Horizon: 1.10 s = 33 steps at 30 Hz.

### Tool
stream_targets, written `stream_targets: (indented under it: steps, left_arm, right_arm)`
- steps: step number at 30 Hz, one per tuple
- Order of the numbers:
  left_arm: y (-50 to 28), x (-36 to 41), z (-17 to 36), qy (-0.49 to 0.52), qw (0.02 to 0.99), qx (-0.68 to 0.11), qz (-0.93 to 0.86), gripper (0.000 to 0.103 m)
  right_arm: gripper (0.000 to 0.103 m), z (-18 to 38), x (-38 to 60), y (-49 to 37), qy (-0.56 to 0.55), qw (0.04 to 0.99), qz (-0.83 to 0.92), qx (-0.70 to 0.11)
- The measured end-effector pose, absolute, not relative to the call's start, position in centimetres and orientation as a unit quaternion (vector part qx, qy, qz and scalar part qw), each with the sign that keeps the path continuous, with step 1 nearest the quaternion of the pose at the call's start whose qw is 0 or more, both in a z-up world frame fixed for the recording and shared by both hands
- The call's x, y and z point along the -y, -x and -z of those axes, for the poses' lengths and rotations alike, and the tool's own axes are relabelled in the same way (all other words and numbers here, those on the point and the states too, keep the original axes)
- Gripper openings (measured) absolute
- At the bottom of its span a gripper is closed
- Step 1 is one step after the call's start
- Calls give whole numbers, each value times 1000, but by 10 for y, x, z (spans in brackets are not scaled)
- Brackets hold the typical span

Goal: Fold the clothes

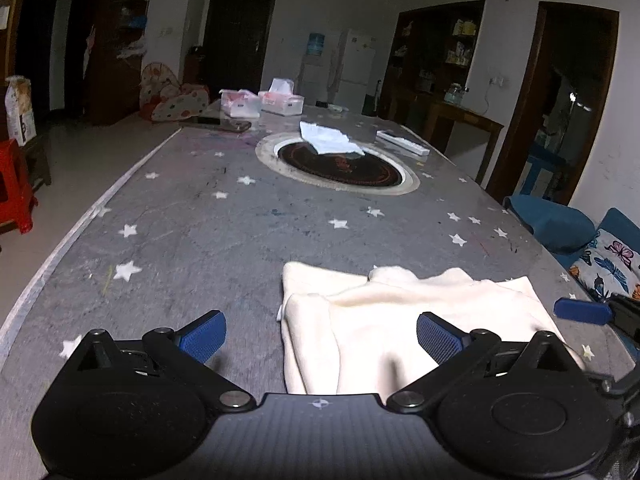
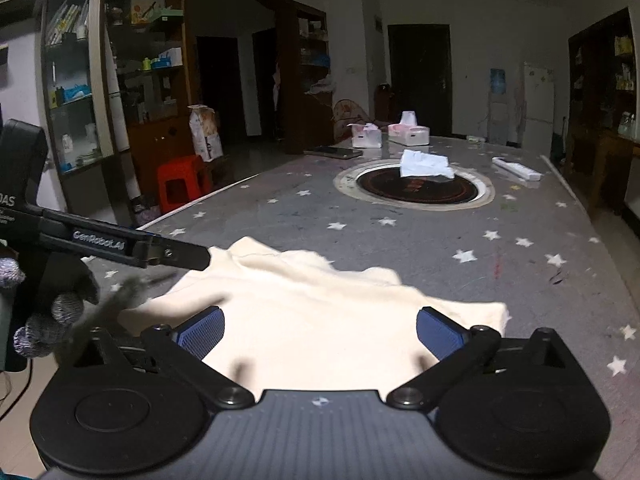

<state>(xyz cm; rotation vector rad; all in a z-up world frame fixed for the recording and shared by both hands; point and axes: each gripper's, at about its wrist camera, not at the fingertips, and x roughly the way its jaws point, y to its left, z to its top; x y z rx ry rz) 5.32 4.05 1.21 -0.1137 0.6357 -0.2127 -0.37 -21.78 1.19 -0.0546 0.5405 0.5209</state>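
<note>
Left wrist view: the left gripper [image 1: 320,338] hovers wide open over the cream garment [image 1: 408,320] on the star-patterned table [image 1: 200,220]. The right gripper [image 2: 320,334], equally wide, hangs above it. The left tool, held in a gloved hand [image 2: 48,312], reads "GenRobot.AI"

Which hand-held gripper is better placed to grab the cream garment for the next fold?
Right, probably. The right hand-held gripper is open with the cream garment spread between its fingers; the left hand-held gripper, also open, sits at the garment's left edge, half over bare table.

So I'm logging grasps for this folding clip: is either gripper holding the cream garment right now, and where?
Nothing is held. The left gripper and right gripper are both open above the cream garment.
</note>
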Motion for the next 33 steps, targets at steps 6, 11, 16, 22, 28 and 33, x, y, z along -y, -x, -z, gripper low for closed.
stream_targets:
  steps: [6, 11, 16, 22, 28, 33]
  left_arm:
    - [-42, -43, -14, 43, 943, -316, 94, 103]
    - [-28, -41, -16, 43, 944, -315, 89, 103]
    - [-17, -35, -18, 34, 946, -310, 84, 103]
    - [-6, -29, -20, 24, 949, -306, 75, 103]
    - [-11, -44, -15, 34, 946, -318, 47, 103]
    - [-16, -63, -13, 56, 944, -324, 29, 103]
  right_arm:
    - [103, -12, 209, 19, 41, 927, -275, -254]
    - [103, -11, 206, 28, 40, 923, -268, -272]
    - [103, -7, 210, 35, 37, 923, -254, -288]
    - [103, -11, 208, 45, 49, 925, -259, -272]
    - [99, -11, 176, 46, 105, 912, -297, -262]
    - [91, -5, 142, 42, 162, 894, -327, -261]
